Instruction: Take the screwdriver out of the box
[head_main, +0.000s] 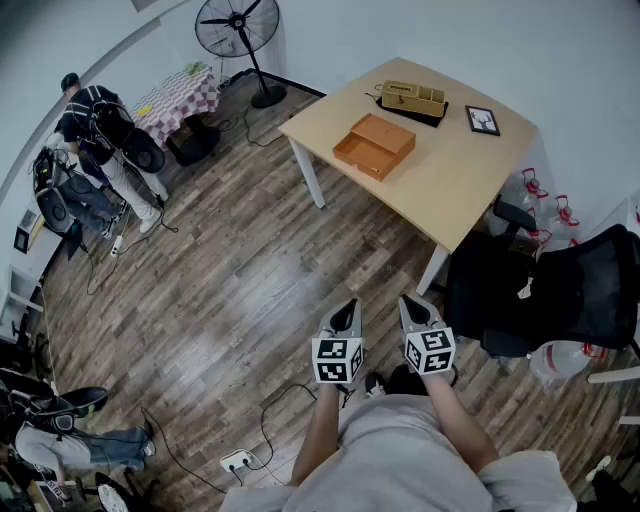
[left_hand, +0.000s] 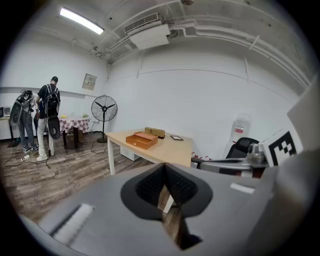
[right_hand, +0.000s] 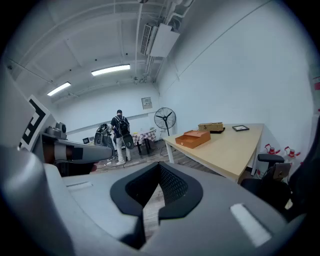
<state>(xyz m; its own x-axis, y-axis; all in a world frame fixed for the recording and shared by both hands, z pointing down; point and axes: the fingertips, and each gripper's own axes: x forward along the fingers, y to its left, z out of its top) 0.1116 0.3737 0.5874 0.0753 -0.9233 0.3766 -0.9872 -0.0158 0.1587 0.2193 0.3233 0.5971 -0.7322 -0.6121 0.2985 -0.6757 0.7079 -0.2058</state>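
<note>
— Well, where do the grippers stand?

— Side by side over the wood floor (head_main: 230, 280), well apart from the table (head_main: 450, 190). My left gripper (head_main: 347, 310) has its jaws closed tip to tip with nothing between them. My right gripper (head_main: 409, 305) is the same, tips meeting and empty.

— And the box?

— The orange box (head_main: 374, 146) sits on that light wooden table, towards its fan-side edge. A tan case (head_main: 412, 97) and a small picture frame (head_main: 482, 120) lie beyond it. I cannot make out the screwdriver from this far off.
</note>
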